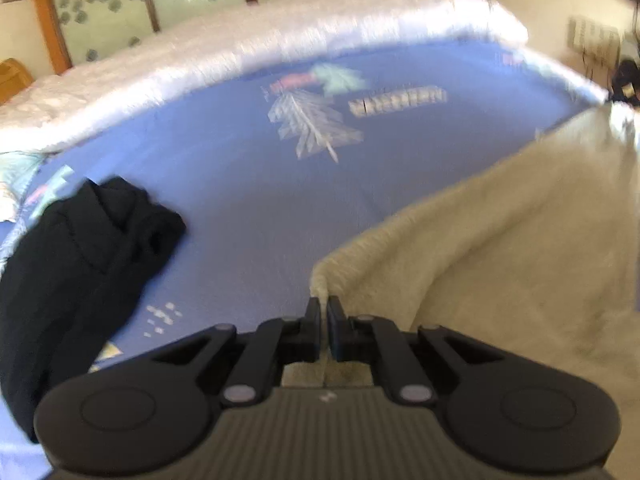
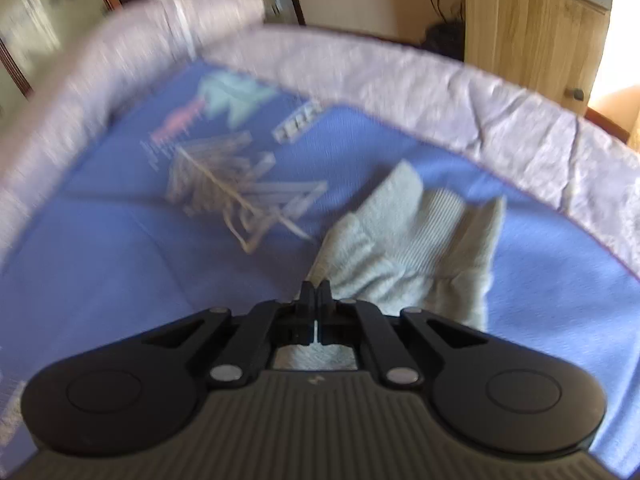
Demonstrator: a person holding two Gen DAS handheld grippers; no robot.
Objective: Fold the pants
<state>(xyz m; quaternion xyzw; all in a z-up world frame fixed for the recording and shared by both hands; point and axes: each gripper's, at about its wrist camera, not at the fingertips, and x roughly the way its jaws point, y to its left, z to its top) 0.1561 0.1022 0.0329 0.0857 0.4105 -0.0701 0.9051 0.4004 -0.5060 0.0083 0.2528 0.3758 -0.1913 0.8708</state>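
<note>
On the bed (image 1: 248, 208), our left tool (image 1: 324, 308) and right tool (image 2: 316, 288) each pinch what seems an edge of the cream pants (image 1: 500, 240) spreading rightward; dark clothing (image 1: 80, 256) lies left.

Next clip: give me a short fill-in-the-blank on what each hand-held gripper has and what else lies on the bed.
1. The left hand-held gripper is shut on the ____-coloured pants.
2. The right hand-held gripper pinches the pants' ____ cuff end.
3. The bedsheet is ____.
4. A ____ garment lies bunched.

Missing: cream; ribbed; blue; black
</note>
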